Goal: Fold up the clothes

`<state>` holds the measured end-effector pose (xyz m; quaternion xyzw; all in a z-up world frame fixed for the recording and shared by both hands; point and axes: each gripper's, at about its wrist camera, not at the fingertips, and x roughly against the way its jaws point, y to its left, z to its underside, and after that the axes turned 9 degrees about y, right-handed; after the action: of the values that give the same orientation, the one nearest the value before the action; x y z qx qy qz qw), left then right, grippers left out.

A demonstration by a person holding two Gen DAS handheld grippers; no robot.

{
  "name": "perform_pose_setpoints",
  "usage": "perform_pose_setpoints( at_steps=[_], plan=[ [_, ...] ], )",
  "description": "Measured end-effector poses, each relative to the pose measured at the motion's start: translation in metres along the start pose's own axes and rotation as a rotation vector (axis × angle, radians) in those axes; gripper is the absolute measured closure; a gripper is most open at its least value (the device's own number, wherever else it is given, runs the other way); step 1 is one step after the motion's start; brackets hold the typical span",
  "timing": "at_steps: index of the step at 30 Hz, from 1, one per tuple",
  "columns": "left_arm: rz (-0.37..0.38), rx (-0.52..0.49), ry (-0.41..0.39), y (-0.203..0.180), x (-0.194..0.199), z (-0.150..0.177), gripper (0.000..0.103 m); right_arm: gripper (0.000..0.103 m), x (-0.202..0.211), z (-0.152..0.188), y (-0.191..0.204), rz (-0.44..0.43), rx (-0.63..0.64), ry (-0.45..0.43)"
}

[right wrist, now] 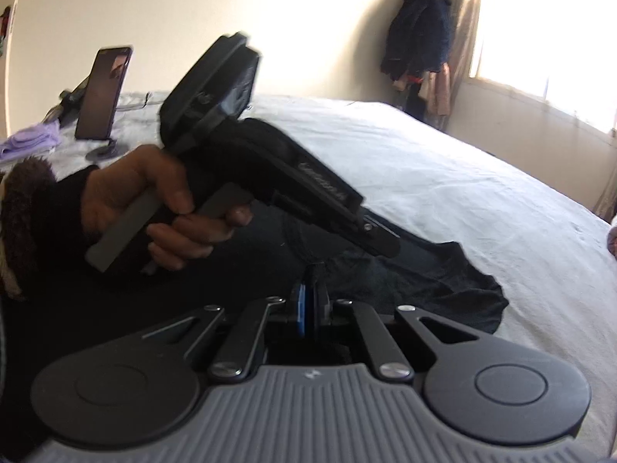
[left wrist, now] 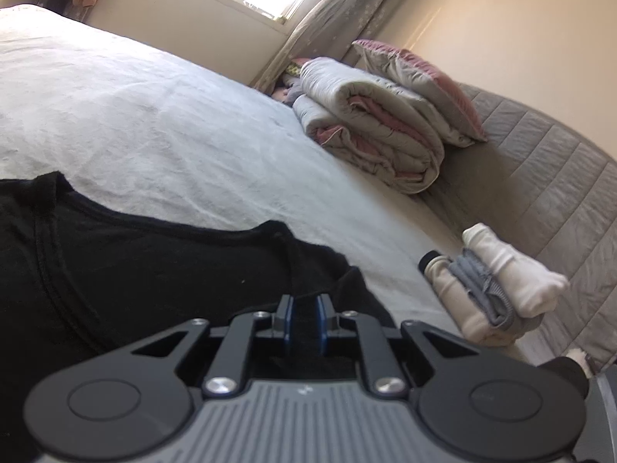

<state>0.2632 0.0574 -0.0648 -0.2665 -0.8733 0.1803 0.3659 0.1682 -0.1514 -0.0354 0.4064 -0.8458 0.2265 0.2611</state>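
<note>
White bed (left wrist: 162, 123) fills both views, and the black shirt (left wrist: 135, 270) lies flat across the low left of each frame, right under my tongs. My left tongs (left wrist: 305, 318) and right tongs (right wrist: 313, 303) are both clenched on shirt cloth, close together. Rolled socks (left wrist: 501, 270) sit off right, out of the way.
</note>
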Motion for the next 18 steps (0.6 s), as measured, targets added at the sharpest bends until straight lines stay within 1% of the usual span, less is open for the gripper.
perform_pose_setpoints(
  at_steps=[3, 4, 5, 6, 8, 10, 11, 13, 14, 17, 18],
  plan=[
    [-0.058, -0.012, 0.031, -0.001, -0.005, 0.001, 0.092, 0.098, -0.005, 0.002, 0.004, -0.014, 0.029, 0.057],
    [-0.072, -0.016, 0.038, -0.002, -0.007, 0.002, 0.092, 0.095, -0.005, 0.003, 0.005, -0.019, 0.036, 0.075],
    [-0.082, -0.02, 0.041, -0.002, -0.007, 0.002, 0.092, 0.087, -0.006, 0.004, 0.005, -0.023, 0.042, 0.093],
    [-0.077, -0.024, 0.032, -0.004, -0.006, 0.002, 0.092, 0.086, -0.002, 0.002, 0.004, -0.029, 0.031, 0.102],
    [-0.049, -0.033, 0.001, -0.005, 0.0, 0.002, 0.091, 0.086, 0.01, 0.001, -0.006, -0.039, -0.017, 0.071],
    [-0.013, -0.031, -0.017, -0.006, 0.005, 0.002, 0.091, 0.082, 0.02, 0.003, -0.017, -0.038, -0.076, 0.035],
    [-0.013, -0.032, -0.011, -0.005, 0.004, 0.002, 0.091, 0.081, 0.022, 0.004, -0.023, -0.027, -0.114, 0.019],
    [-0.057, -0.041, 0.025, -0.006, -0.001, 0.002, 0.091, 0.081, 0.025, 0.01, -0.037, -0.014, -0.177, 0.016],
    [-0.088, -0.04, 0.048, -0.005, -0.005, 0.002, 0.091, 0.081, 0.024, 0.014, -0.042, -0.01, -0.196, 0.029],
    [-0.106, -0.021, 0.068, -0.001, -0.008, 0.002, 0.092, 0.081, 0.016, 0.026, -0.052, 0.034, -0.215, 0.12],
    [-0.103, -0.018, 0.06, 0.0, -0.006, 0.001, 0.091, 0.081, 0.017, 0.028, -0.055, 0.032, -0.228, 0.124]
  ],
)
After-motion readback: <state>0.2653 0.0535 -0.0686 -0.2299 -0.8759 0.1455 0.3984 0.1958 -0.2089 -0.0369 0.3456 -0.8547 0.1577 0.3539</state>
